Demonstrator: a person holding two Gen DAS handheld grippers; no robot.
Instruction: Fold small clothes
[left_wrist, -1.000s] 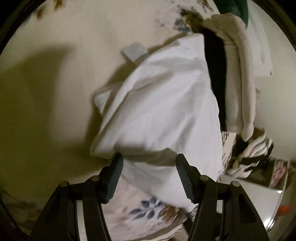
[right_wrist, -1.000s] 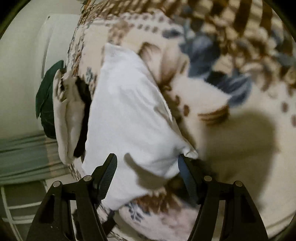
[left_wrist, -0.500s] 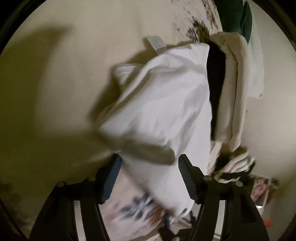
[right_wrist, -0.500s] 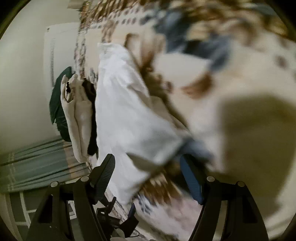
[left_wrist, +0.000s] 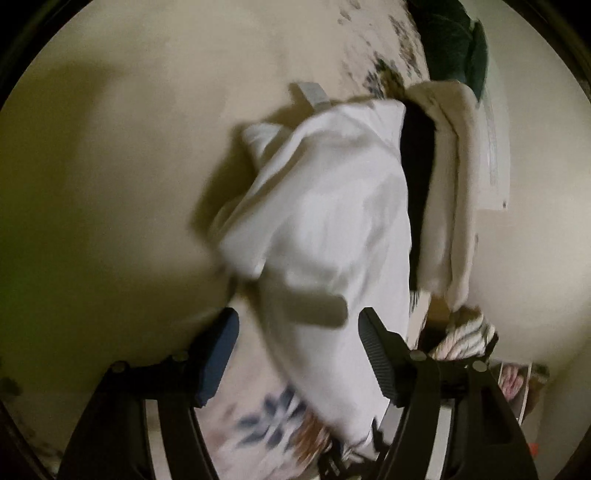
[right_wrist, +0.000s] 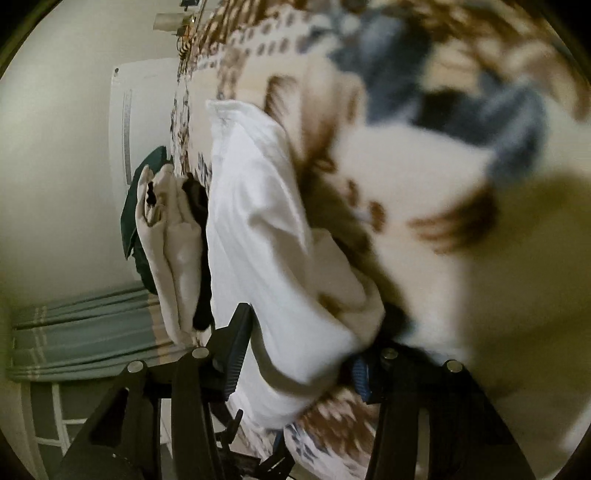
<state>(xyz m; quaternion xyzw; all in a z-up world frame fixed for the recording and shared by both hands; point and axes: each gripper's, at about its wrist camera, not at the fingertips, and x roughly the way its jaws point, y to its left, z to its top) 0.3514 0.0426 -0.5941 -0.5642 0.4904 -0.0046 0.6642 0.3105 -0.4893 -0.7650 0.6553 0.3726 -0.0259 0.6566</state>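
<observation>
Your white garment (left_wrist: 325, 236) lies part-folded on the patterned bedspread (right_wrist: 424, 177), near the bed's edge, just beside the stack of folded clothes (right_wrist: 173, 251). It is light, soft cotton by the look of it: it will sag, crease and slide on itself, so take it at a hem or corner, not mid-panel, and pinch through both layers.

Your left gripper (left_wrist: 297, 354) stands spread, its jaws having just eased wider, with cloth lying between them but not pressed. Your right gripper (right_wrist: 299, 365) has just been closing around the near folded corner; blur hides whether its pads already pinch the cloth, so I cannot tell.
</observation>
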